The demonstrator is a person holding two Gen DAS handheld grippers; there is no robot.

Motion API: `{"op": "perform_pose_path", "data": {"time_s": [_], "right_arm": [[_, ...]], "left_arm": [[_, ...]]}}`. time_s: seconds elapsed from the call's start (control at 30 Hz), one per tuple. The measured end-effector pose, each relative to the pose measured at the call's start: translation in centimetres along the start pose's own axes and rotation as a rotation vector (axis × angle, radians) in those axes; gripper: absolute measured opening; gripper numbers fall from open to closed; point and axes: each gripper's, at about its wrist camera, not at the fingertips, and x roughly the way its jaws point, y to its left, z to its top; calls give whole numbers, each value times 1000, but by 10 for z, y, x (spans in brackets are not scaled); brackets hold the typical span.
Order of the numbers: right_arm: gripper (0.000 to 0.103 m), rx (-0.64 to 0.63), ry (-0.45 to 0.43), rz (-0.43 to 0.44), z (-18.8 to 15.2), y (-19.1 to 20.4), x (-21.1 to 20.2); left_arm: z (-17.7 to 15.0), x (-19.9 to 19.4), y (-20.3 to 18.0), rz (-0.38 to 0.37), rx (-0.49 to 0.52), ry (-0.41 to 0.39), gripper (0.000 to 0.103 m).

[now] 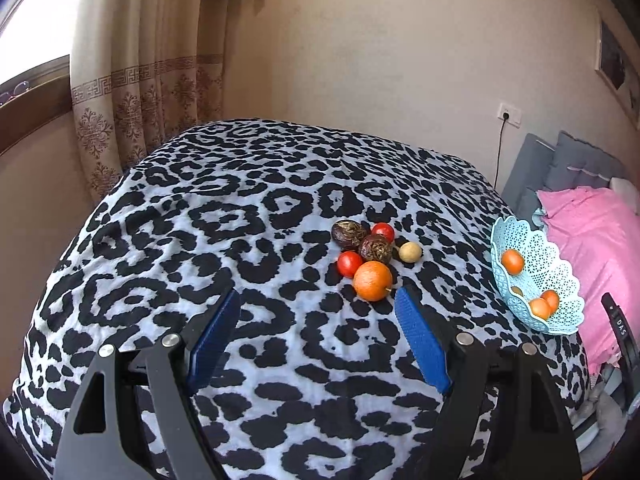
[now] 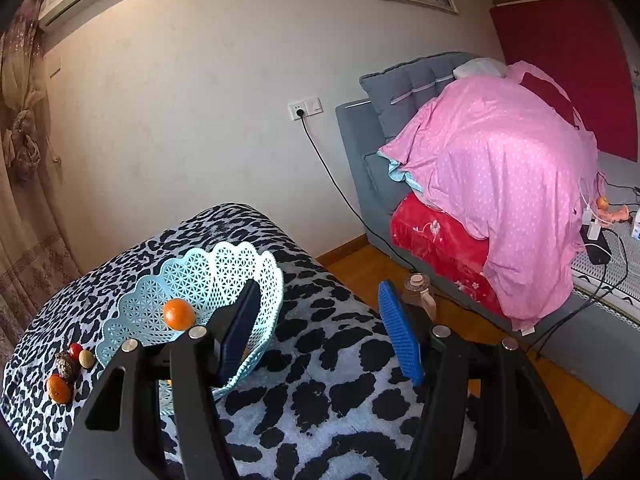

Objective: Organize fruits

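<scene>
The left gripper (image 1: 318,308) hangs over the leopard-print worktop (image 1: 240,200) with its blue fingers (image 1: 420,340) spread and empty. At its 1 o'clock sits a cluster: an orange (image 1: 372,275), two red tomatoes (image 1: 349,263), two dark wrinkled fruits (image 1: 349,234) and a pale round fruit (image 1: 410,252). The blue lattice basket (image 1: 560,280) at 3 o'clock holds three oranges. The right gripper (image 2: 318,316) has its fingers parted, gripping nothing, at the basket's rim.
</scene>
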Motion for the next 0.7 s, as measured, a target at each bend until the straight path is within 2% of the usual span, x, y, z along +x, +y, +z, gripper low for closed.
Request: {"op": "perform_pose_path", "data": {"time_s": [0.33, 0.7], "right_arm": [[63, -8, 8, 13, -2, -4, -7], [63, 3, 39, 30, 1, -17, -16]], "left_arm": [[2, -5, 3, -17, -5, -3, 79], [24, 4, 1, -53, 21, -21, 79]]}}
